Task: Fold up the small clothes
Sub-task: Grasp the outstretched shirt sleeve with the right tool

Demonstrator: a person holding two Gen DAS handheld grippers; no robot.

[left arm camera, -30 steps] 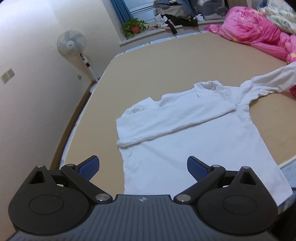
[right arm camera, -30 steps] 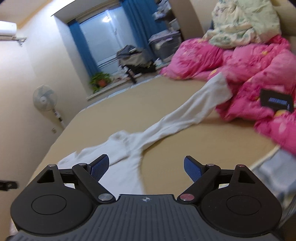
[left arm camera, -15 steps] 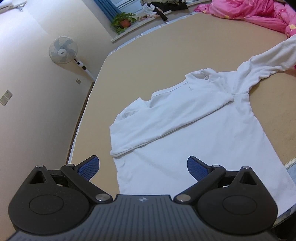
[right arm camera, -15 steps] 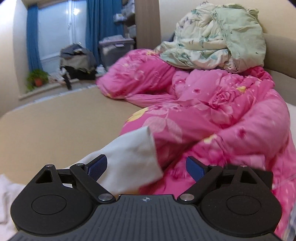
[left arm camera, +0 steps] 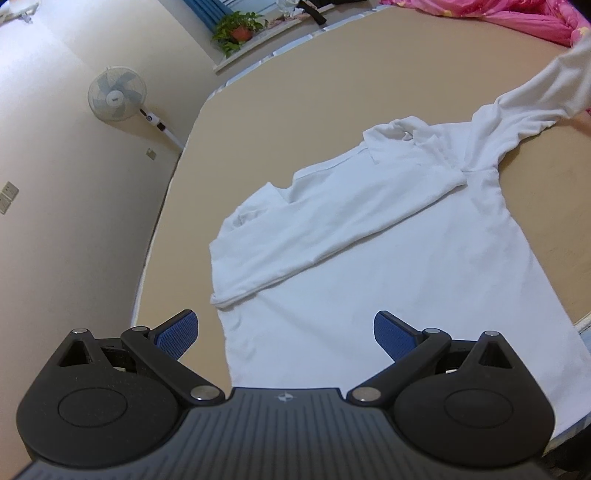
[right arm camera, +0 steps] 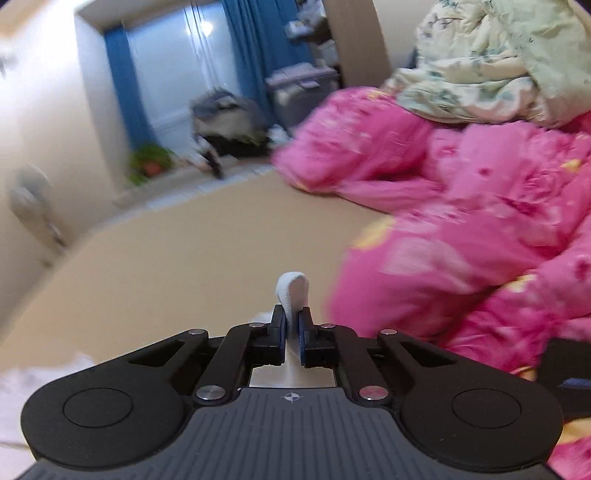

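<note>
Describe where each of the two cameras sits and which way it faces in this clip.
Left wrist: rides the open left tool, angled down over the white shirt spread on the tan bed.
Right wrist: rides the right tool, shut on the shirt's sleeve cuff, facing the pink quilt and window.
Shared: bed, quilt, fan, potted plant.

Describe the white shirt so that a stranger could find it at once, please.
Look at the wide tan bed. The white shirt lies flat on its near part, one sleeve folded across the chest. It is the only white, flat garment; the pink quilt beside it is bunched up.
</note>
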